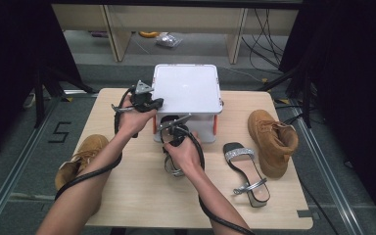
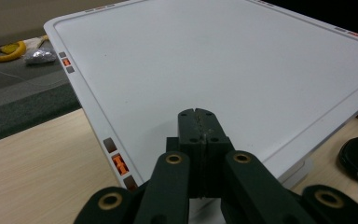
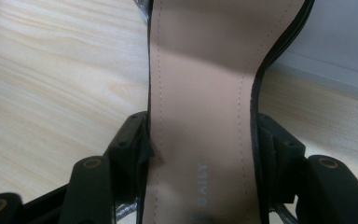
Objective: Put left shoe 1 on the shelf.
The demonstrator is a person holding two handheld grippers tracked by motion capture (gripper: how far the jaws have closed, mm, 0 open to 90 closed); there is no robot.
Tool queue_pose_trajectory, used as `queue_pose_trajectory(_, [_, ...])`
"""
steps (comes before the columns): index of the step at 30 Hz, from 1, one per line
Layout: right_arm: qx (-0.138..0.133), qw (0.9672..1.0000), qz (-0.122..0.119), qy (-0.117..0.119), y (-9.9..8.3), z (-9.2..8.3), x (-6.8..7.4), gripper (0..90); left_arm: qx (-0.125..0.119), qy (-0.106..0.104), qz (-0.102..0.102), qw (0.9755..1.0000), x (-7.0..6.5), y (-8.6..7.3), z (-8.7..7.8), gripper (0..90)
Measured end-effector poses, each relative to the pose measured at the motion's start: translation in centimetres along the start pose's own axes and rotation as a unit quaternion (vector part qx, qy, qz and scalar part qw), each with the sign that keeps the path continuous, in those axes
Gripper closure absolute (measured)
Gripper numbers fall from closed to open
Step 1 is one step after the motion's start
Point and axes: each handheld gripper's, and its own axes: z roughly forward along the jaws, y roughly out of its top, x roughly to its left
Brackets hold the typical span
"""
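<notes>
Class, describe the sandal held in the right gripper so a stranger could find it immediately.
Start at the white square-lidded box at the table's far edge. Directly in front of it, the right gripper clamps a black-edged sandal with a beige insole. Unlike the matching sandal lying free to its right, this one is gripped.

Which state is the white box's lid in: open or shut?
Shut: the lid lies flat across the white box, its rim sitting level all round; the left gripper hovers over it.
</notes>
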Motion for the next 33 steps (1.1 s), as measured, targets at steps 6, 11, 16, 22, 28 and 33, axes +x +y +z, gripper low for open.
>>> queue_pose_trajectory(6, [-0.014, 0.9999, -0.003, -0.003, 0.0, 1.0, -0.4, 43.3, 0.000, -0.001, 0.000, 1.0000, 0.0, 0.0, 0.0, 89.7])
queue_pose_trajectory(11, [0.025, 0.9995, 0.016, -0.013, 0.0, 1.1, -0.2, 43.2, 0.000, -0.001, 0.001, 1.0000, 0.0, 0.0, 0.0, 89.7])
queue_pose_trajectory(16, [0.020, 0.9993, -0.001, -0.031, -0.2, 1.5, 0.0, 43.1, 0.000, -0.001, 0.001, 1.0000, 0.0, 0.0, 0.0, 89.6])
queue_pose_trajectory(22, [0.016, 0.9993, -0.020, -0.027, -0.2, 1.5, 0.0, 41.2, 0.000, -0.001, 0.001, 1.0000, 0.0, 0.0, 0.0, 89.6])
queue_pose_trajectory(28, [0.013, 0.9995, -0.003, -0.028, -0.3, 0.3, 0.4, 38.4, 0.000, -0.001, 0.001, 1.0000, 0.0, 0.0, 0.0, 89.7])
queue_pose_trajectory(33, [-0.005, 1.0000, 0.004, -0.004, -0.5, -1.3, 0.2, 38.9, 0.005, 0.000, 0.006, 1.0000, 0.1, 0.0, -0.1, 89.7])
